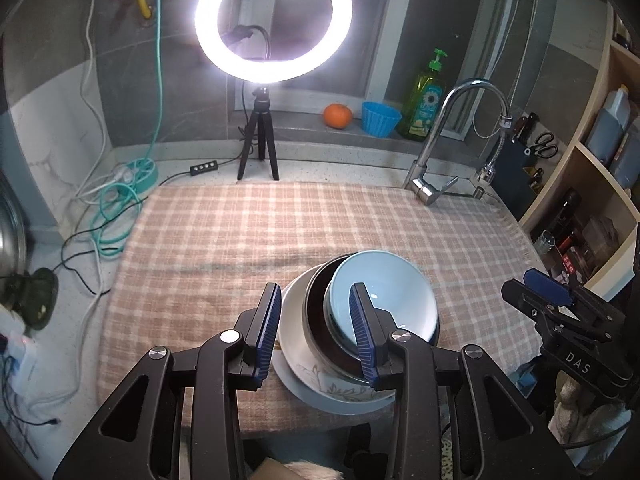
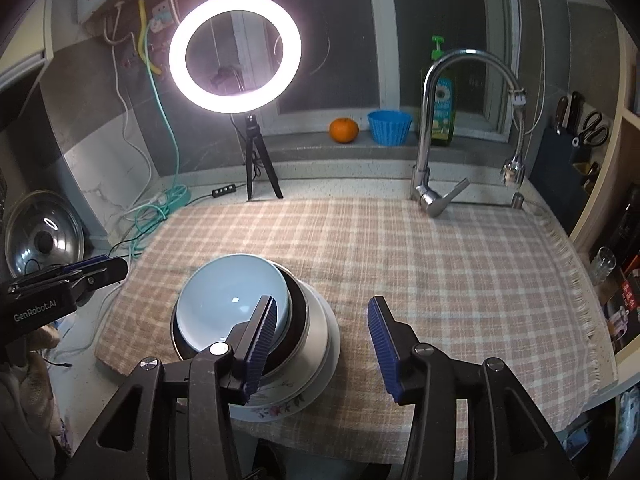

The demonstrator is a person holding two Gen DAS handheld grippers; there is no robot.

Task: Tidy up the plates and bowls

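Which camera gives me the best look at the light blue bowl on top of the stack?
The right wrist view: the light blue bowl shows nearly whole, only its near edge hidden by a finger. In the left wrist view the bowl is partly blocked by a finger.

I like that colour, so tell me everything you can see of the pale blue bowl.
The pale blue bowl is round, smooth and glossy, like glazed ceramic, and empty. It sits upright, slightly off-centre, nested in a dark bowl, topping a stack on a floral plate on the checked cloth. Neither pair of tongs grips it.
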